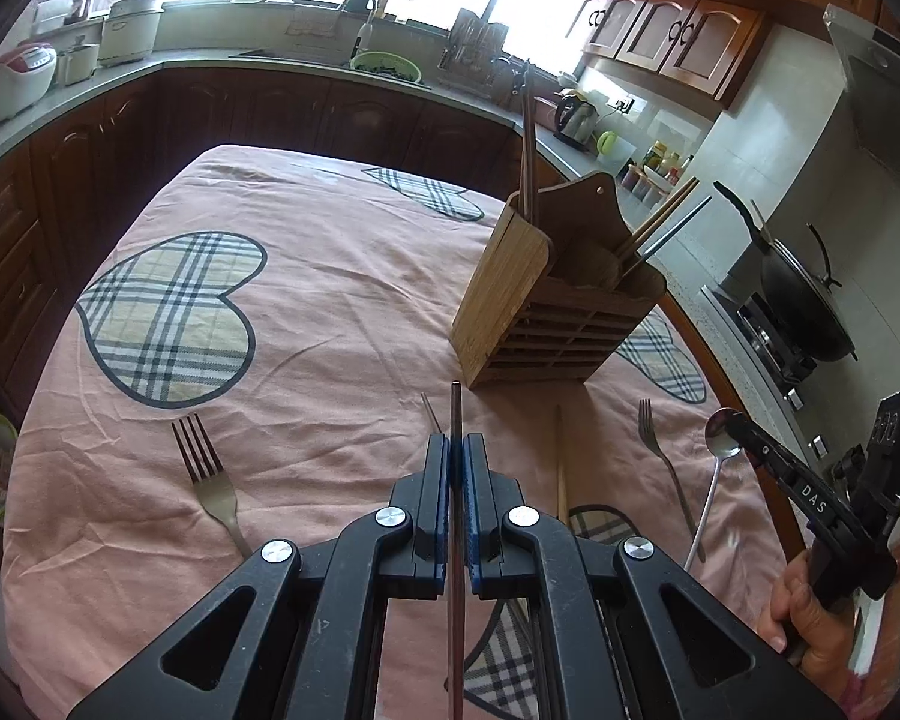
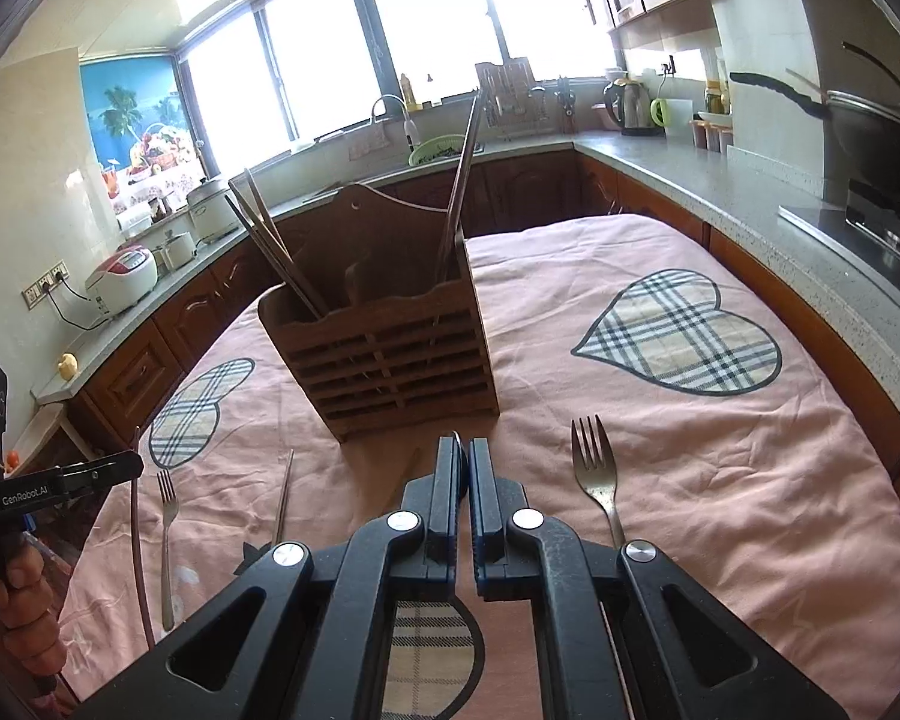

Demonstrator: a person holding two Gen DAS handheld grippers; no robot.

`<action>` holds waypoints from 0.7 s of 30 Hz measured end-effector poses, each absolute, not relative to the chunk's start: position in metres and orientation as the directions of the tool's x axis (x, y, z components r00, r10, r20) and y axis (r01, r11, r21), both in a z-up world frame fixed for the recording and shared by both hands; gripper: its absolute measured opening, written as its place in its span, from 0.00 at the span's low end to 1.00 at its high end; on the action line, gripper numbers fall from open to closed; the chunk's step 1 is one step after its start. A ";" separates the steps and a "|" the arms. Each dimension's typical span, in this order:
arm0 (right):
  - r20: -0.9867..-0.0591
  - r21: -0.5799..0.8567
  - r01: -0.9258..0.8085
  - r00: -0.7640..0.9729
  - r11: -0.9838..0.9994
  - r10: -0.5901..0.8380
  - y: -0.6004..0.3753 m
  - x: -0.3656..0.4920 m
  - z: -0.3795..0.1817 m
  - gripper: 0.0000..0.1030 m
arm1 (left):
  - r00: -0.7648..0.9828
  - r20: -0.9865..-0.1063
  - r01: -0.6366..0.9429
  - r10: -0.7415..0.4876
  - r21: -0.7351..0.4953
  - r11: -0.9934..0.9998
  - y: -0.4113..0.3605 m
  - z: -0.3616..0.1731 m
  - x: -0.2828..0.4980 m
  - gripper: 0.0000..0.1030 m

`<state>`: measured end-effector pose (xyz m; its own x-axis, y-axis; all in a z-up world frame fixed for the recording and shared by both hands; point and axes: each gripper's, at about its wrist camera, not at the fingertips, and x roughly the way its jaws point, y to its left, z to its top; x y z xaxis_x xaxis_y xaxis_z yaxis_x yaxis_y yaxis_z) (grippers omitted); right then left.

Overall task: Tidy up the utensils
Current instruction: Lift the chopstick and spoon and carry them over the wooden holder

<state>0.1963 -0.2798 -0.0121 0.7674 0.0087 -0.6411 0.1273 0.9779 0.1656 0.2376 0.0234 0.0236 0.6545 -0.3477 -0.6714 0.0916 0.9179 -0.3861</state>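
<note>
Spoon [image 2: 459, 443] mostly hidden between right tongs [image 2: 463, 468]

Sunlit windows [image 2: 426, 42], wooden cabinets [image 1: 678, 30]

At the bottom edge of the left wrist view, the dark chopstick [image 1: 456, 540] is cut off. In the right wrist view, the spoon [image 2: 459, 441] hides between the pads, only its rim showing.

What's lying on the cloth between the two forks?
In the left wrist view, between the forks lie a thin metal chopstick and a wooden chopstick; the rest is bare cloth.
</note>
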 end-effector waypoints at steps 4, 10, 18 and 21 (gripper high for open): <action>-0.611 0.154 0.121 0.792 0.981 -0.002 -0.278 0.191 0.003 0.03 | 0.675 -0.647 0.101 -0.355 -0.395 0.913 0.029 0.036 0.226 0.03; -0.580 0.132 0.113 0.815 0.985 -0.016 -0.276 0.187 0.018 0.03 | 0.700 -0.619 0.113 -0.356 -0.396 0.911 0.035 0.051 0.213 0.03; -0.536 0.071 0.107 0.843 0.992 -0.052 -0.274 0.186 0.035 0.03 | 0.728 -0.584 0.130 -0.360 -0.397 0.909 0.039 0.067 0.206 0.03; -0.524 0.065 0.108 0.849 0.992 -0.058 -0.274 0.187 0.038 0.03 | 0.734 -0.574 0.136 -0.363 -0.399 0.907 0.039 0.072 0.207 0.03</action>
